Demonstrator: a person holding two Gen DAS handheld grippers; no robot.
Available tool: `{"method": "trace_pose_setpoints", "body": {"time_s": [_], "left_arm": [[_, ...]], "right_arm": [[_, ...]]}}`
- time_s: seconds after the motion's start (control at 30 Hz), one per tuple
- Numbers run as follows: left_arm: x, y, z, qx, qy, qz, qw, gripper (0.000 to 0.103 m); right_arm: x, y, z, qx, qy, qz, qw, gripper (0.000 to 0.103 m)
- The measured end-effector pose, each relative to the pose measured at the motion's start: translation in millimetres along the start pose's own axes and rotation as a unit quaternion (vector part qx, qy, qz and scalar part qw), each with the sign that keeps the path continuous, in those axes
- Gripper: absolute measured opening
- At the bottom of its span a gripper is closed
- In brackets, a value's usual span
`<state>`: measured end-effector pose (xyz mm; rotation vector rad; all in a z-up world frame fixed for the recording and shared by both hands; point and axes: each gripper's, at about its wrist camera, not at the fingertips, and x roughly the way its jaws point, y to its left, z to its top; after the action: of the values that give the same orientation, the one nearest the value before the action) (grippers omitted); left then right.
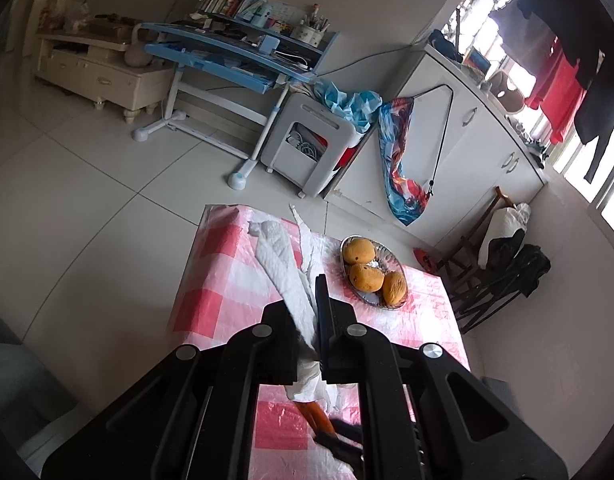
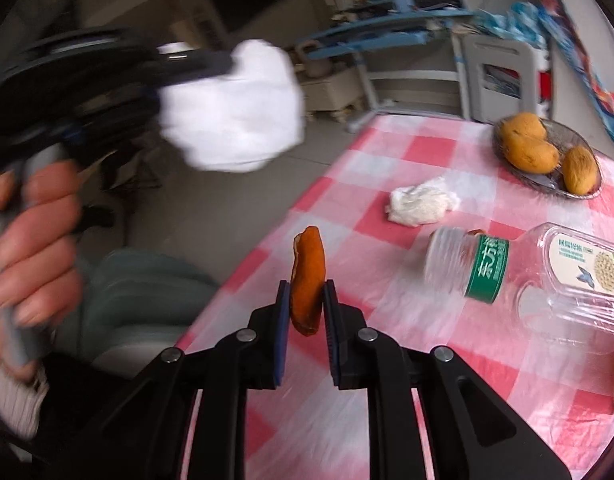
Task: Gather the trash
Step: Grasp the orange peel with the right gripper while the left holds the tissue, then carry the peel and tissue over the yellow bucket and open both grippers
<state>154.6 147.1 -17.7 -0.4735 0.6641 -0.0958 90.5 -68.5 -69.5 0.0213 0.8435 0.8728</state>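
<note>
Right wrist view: right gripper (image 2: pixel 307 300) clamped on an orange peel (image 2: pixel 308 280), lifted above the pink checked tablecloth (image 2: pixel 387 152). Crumpled tissue (image 2: pixel 421 200) lying on the cloth, just beside an empty plastic bottle (image 2: pixel 487 272) on its side; dish of mangoes (image 2: pixel 547 160) at the far corner. Left gripper (image 2: pixel 223 62), blurred, held in a hand (image 2: pixel 35 240), closed on what looks like a white plastic bag (image 2: pixel 235 108). Left wrist view: same bag (image 1: pixel 283 264) pinched between the fingers (image 1: pixel 323 304).
</note>
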Motion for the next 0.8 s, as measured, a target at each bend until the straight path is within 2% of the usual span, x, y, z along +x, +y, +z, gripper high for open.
{"method": "trace_pose_setpoints", "body": {"time_s": [0.37, 0.5, 0.6, 0.7, 0.8], "left_arm": [[8.8, -33.5, -24.5, 0.075, 0.011, 0.021, 0.9969, 0.006], [9.5, -53.8, -38.9, 0.129, 0.007, 0.036, 0.9909, 0.006], [5.8, -66.5, -48.9, 0.163, 0.002, 0.041, 0.9858, 0.006], [0.4, -80.0, -61.1, 0.185, 0.001, 0.038, 0.982, 0.006], [-14.0, -95.8, -82.1, 0.216, -0.006, 0.039, 0.9757, 0.006]], "right_arm": [[-39.8, 28.5, -47.7, -0.099, 0.054, 0.082, 0.99, 0.017], [-44.6, 37.1, -62.6, -0.124, 0.083, 0.111, 0.983, 0.017], [-43.2, 50.1, -73.0, -0.149, 0.113, 0.135, 0.973, 0.017], [-40.7, 70.1, -88.6, -0.184, 0.15, 0.159, 0.958, 0.017], [-41.1, 85.1, -103.7, -0.205, 0.178, 0.174, 0.947, 0.017]]}}
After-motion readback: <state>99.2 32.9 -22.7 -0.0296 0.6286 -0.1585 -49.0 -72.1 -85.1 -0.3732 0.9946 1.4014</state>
